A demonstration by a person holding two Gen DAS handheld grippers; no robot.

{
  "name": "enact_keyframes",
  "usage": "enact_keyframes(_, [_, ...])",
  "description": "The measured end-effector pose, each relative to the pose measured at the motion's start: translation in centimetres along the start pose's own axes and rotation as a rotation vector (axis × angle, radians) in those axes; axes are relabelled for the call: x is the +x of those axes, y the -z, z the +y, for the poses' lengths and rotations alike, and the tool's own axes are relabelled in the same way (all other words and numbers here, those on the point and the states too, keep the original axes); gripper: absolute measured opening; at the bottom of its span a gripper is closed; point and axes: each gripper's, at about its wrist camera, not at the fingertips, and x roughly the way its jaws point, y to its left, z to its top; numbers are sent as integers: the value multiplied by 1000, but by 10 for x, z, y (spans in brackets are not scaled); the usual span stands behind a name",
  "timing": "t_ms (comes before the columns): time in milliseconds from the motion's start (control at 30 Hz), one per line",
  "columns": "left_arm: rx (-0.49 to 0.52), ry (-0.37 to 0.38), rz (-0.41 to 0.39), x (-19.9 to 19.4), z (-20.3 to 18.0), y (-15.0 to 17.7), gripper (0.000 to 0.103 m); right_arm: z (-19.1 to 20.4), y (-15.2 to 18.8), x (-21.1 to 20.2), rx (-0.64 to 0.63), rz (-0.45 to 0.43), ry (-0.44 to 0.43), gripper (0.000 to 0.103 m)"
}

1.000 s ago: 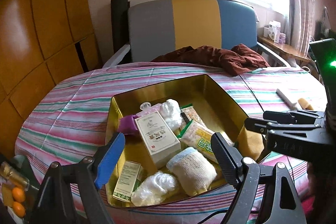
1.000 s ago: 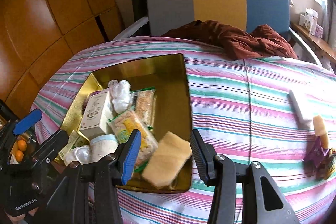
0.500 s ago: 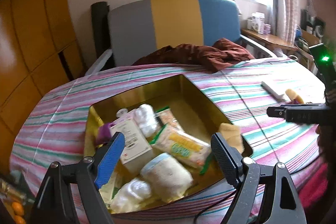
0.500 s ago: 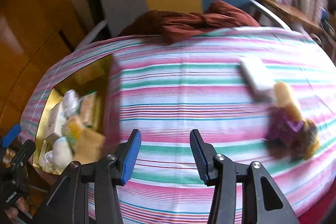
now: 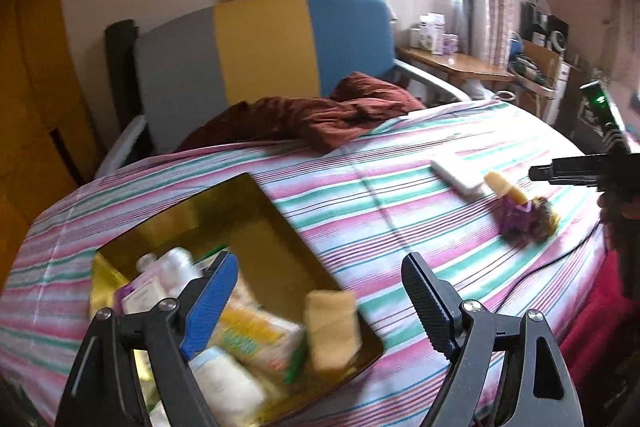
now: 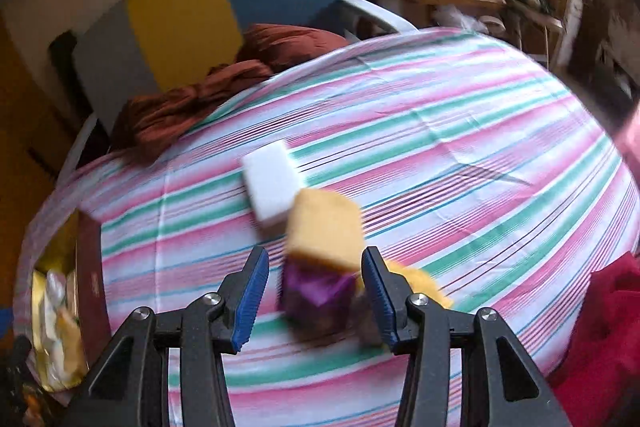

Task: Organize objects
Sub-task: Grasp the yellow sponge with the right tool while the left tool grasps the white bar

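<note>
Only getting the gold tin (image 5: 256, 195) properly from the left wrist, packed with blurry packets plus one tan sponge (image 5: 332, 323) leaning at its near corner; left gripper (image 5: 316, 295) hanging wide open over it, holding nothing. Right wrist showing the loose pile up close: one white block (image 6: 272, 187), one yellow sponge (image 6: 326, 233), one purple wrapper (image 6: 316, 291), sitting touching on the striped tablecloth (image 6: 440, 155). Right gripper (image 6: 314, 299) hovering spread apart around that wrapper, gripping nothing.

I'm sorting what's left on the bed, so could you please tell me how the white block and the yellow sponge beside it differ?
The white block is plain white and lies flat on the striped cloth; the yellow sponge is orange-yellow and rests propped on a purple packet. The block lies farther from the right gripper. Both are rectangular slabs.
</note>
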Motion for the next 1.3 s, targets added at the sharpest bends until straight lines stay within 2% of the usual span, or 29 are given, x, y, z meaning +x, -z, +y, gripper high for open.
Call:
enact_keyframes(133, [-14,61,33,18,-16,-20,84,-24,-18,20,85,37,-64,50])
enact_keyframes(233, [-19,96,61,34,-29,-32,85,-23,-27,38,78,62,-109,54])
enact_keyframes(400, [-37,146,125,61,-47,-46,84,-18,-26,67,51,131,-117,54])
enact_keyframes(633, [-52,189,187,98,-71,-63,85,-22,-24,81,45,192,-133,57])
enact_keyframes(833, [-89,212,239,127,-86,-74,84,-31,-26,73,74,143,-171,48])
enact_keyframes(933, [-81,220,252,138,-96,-79,84,-37,-28,65,110,107,-157,48])
enact_keyframes(1067, [-77,230,273,155,-108,-86,84,-49,-34,51,156,26,-89,48])
enact_keyframes(1200, [-65,233,300,174,-123,-91,84,-53,-37,43,130,-32,80,48])
enact_keyframes(1300, [-63,247,321,189,-136,-93,84,-58,-36,47,116,-2,150,48])
